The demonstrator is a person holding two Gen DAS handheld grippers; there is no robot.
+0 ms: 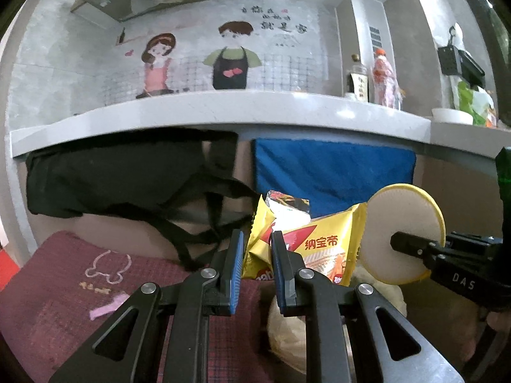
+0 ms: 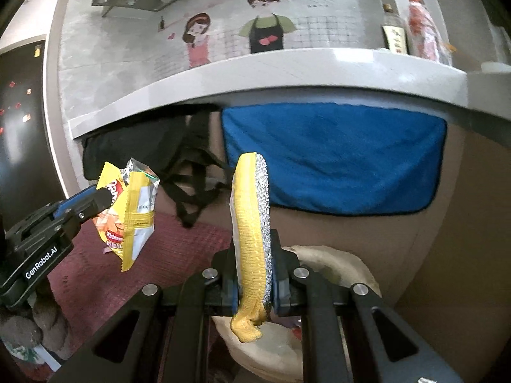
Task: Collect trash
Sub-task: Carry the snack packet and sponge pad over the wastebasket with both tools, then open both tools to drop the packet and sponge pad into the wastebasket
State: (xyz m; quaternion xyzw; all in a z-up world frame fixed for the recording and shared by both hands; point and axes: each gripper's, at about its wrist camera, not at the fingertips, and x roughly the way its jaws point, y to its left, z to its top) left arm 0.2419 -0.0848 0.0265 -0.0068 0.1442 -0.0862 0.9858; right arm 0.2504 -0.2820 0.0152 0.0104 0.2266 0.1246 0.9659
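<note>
1. Left gripper (image 1: 257,249): fingers pinch the yellow snack wrapper (image 1: 306,242), held in the air before the blue towel (image 1: 332,175)
2. Right gripper (image 2: 255,274): fingers clamp the round yellow scouring pad (image 2: 250,220) upright, below the bench (image 2: 255,73) edge

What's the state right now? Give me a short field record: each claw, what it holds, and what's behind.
left claw: shut on wrapper, a yellow snack packet, held off the ground
right claw: shut on scrubber, a round yellow pad with a silver side, held on edge
below: cream bag, partly hidden; red mat
behind: blue towel and black cloth under the counter
</note>
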